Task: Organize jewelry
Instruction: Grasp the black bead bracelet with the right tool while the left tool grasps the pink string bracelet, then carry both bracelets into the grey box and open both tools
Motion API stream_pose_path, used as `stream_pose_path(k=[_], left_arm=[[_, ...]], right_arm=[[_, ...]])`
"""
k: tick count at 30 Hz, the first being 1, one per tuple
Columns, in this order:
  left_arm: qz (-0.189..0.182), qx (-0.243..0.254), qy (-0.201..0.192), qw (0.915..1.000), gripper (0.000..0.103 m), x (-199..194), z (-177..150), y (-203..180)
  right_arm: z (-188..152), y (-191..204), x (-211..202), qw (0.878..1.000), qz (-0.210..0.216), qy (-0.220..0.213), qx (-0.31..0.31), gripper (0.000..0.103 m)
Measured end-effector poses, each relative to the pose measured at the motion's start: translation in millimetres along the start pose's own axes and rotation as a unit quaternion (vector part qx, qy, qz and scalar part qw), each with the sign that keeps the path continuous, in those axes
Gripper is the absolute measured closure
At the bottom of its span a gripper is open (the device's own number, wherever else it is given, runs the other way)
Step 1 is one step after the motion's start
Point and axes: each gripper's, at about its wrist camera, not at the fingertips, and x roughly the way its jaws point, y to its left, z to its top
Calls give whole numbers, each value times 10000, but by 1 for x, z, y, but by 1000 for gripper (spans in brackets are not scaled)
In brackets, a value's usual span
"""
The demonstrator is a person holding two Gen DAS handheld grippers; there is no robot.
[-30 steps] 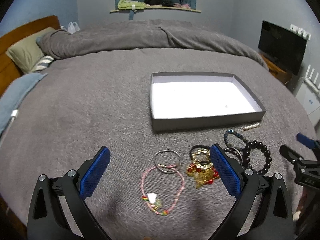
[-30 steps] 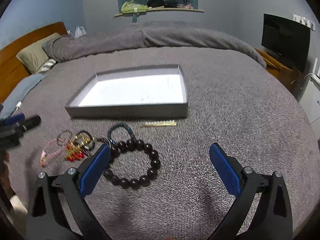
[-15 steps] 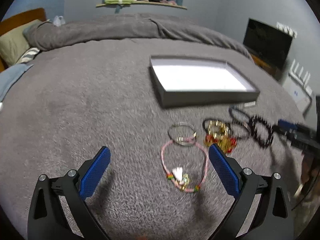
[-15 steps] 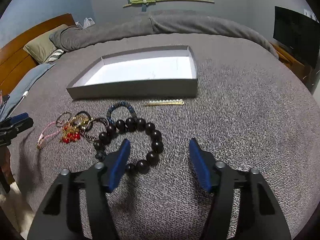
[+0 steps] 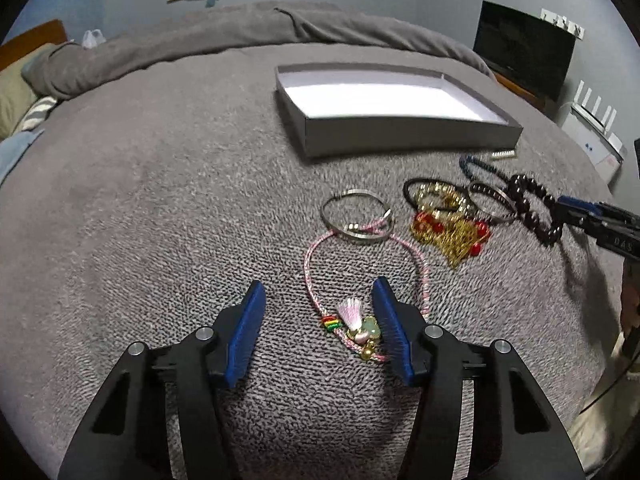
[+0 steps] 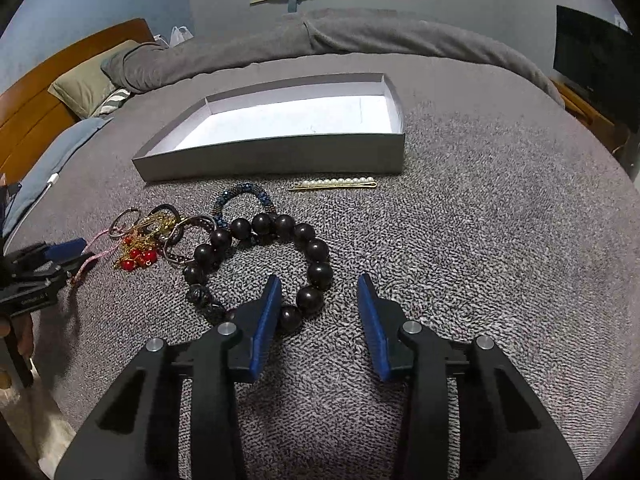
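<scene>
My left gripper point(image 5: 318, 284) hangs low over the grey bedspread, its jaws closing. The pink cord bracelet point(image 5: 314, 272) lies partly between them, its charm beside the right finger point(image 5: 390, 324), and neither pad presses on it. My right gripper point(image 6: 318, 280) is also closing. The near side of the dark bead bracelet point(image 6: 320, 272) lies between its jaws against the left finger point(image 6: 266, 316), while the right pad stands apart. A silver ring point(image 5: 356, 216) overlaps the pink cord. Gold chain with red beads point(image 5: 452, 232) lies to its right. The grey box point(image 5: 400, 136) stands behind, white inside.
A blue beaded bracelet point(image 6: 244, 196) and a pearl hair pin point(image 6: 336, 184) lie just before the box wall point(image 6: 272, 156). A rolled duvet point(image 6: 320, 40) and pillow point(image 6: 88, 76) are at the back. A dark screen point(image 5: 524, 48) stands to the right.
Both grippers have sunk toward the bedspread and their jaws have narrowed. The left one now has the pink bracelet's charm at its right finger. The right one has closed in around the dark beads.
</scene>
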Motion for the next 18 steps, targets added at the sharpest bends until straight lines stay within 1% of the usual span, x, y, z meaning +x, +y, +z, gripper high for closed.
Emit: stream_pose_path(k=[2,4,6,7,8,9,10,12,13,14,15,18], left_arm=[[-35,36,-6,10000,46,2,-3,1],[-39,75,-42,10000,50,1,-4,2],[-50,89,-106,9999,68,0,-4,1],[-78,87,-127,9998,72,-1,-4,0],[-80,98,-142,9998,80,-2,-5,-2],[-40,120,-157,9998,86,-3,-5,-3],[-9,123,-161,9998,88,-3,-5,-3],[-2,91,-177,9998,94,-3,-5,-5],[42,99,-206,9997,94,-5,-6,-6],[116,134,-254,9995,97,-8,-5,-7],[173,161,-296,9993,97,-11,-5,-9],[164,152,-476,9986,97,-29,-2,-10]], right_arm=[[-1,-2,4,10000,55,34,68,64],[-2,-4,8,9999,91,73,125,64],[-2,-6,10,9997,133,75,172,64],[-2,-6,11,9997,148,65,187,64],[-2,-7,10,9997,154,57,200,65],[-3,-7,10,9996,162,44,225,66],[-2,-8,10,9995,175,44,262,67],[-2,-11,12,9988,252,53,414,78],[-1,-11,12,9987,273,52,438,89],[0,-12,11,9986,273,26,459,89],[1,-12,10,9985,289,6,462,89],[2,-10,2,9989,259,-122,377,89]])
